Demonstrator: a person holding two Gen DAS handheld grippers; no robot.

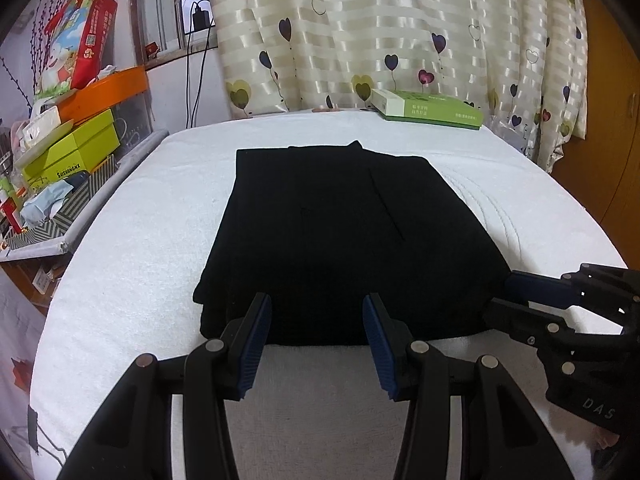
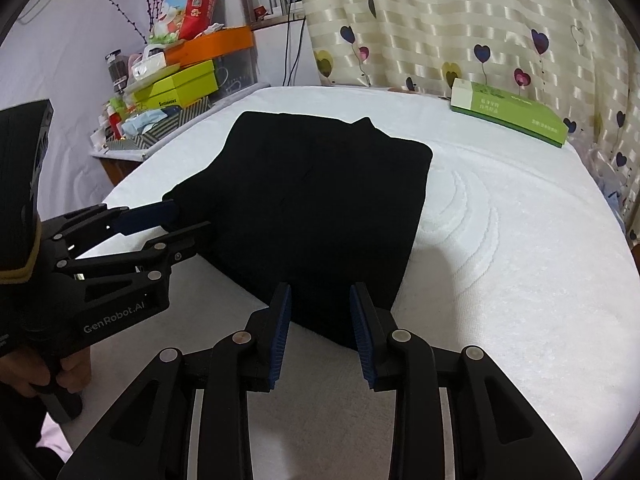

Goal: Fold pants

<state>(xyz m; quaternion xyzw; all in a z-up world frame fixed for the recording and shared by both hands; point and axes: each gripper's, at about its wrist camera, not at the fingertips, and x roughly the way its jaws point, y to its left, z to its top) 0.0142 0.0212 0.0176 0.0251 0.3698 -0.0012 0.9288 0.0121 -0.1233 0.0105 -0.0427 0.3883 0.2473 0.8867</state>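
Observation:
The black pants (image 1: 340, 232) lie folded into a thick rectangle on the white towel-covered surface (image 1: 140, 240). My left gripper (image 1: 318, 316) stands open at the pants' near edge, its blue-padded fingers apart on either side of the hem. My right gripper (image 1: 506, 296) shows from the side at the near right corner of the cloth. In the right wrist view the pants (image 2: 320, 200) fill the middle. My right gripper (image 2: 320, 300) is open there, straddling the near corner. The left gripper (image 2: 180, 220) reaches the cloth's left edge, fingers apart, held by a hand (image 2: 72, 372).
A green and white box (image 1: 432, 108) lies at the far edge of the surface, below a heart-patterned curtain (image 1: 360, 32). Stacked boxes and clutter (image 1: 68, 152) crowd a side table on the left. A wooden door (image 1: 600, 120) stands at the right. Bare towel (image 2: 520, 260) stretches right of the pants.

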